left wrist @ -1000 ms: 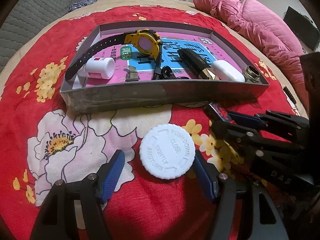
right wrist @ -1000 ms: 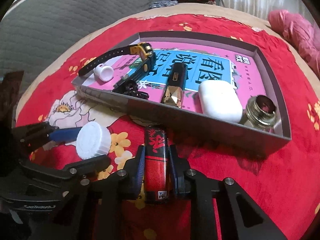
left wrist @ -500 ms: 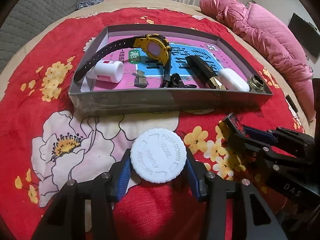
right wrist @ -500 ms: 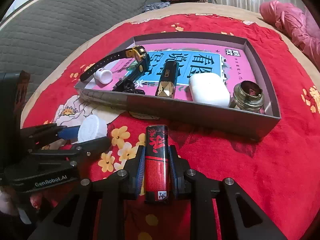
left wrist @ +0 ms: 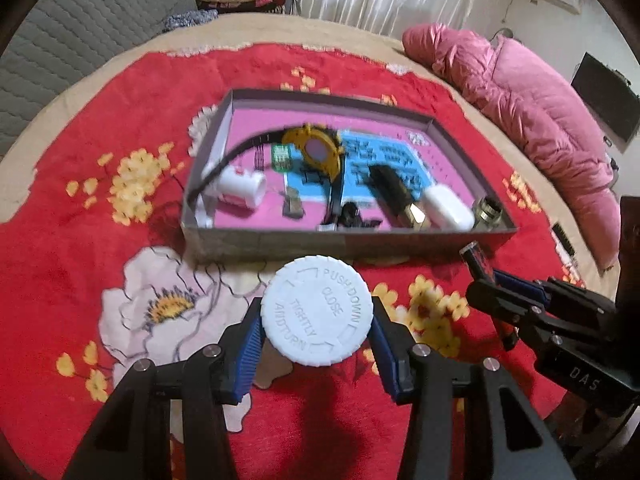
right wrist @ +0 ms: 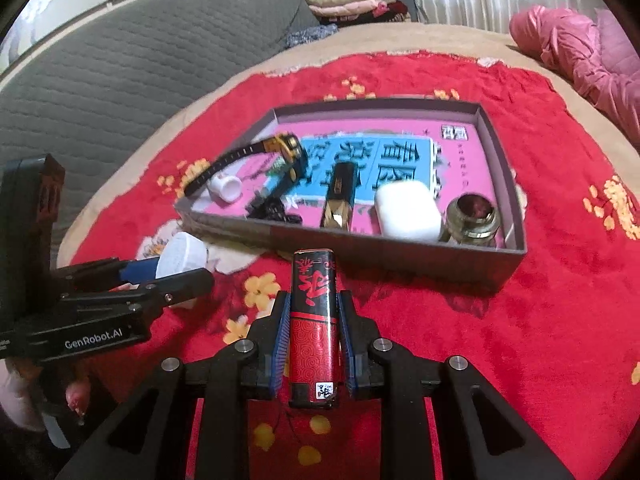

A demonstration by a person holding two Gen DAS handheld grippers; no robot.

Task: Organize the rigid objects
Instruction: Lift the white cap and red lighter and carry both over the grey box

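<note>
My left gripper (left wrist: pixel 316 336) is shut on a white child-proof bottle cap (left wrist: pixel 318 310) and holds it above the red blanket, in front of the grey tray (left wrist: pixel 280 242). My right gripper (right wrist: pixel 313 340) is shut on a red and black lighter (right wrist: pixel 314 316), held above the blanket short of the tray's near wall (right wrist: pixel 360 244). The tray holds a yellow watch (left wrist: pixel 316 152), a small white bottle (left wrist: pixel 242 188), a black and gold lighter (right wrist: pixel 340 196), a white earbud case (right wrist: pixel 406 210) and a brass fitting (right wrist: pixel 472 216).
The tray lies on a red flowered blanket (left wrist: pixel 100 240) on a bed. A pink quilt (left wrist: pixel 520 112) lies at the right. A grey headboard (right wrist: pixel 100 80) and folded clothes (right wrist: pixel 344 4) stand at the back.
My left gripper closed on the white cap and lifted it off the blanket. Both grippers have risen and pulled back a little; the right one still holds the lighter.
</note>
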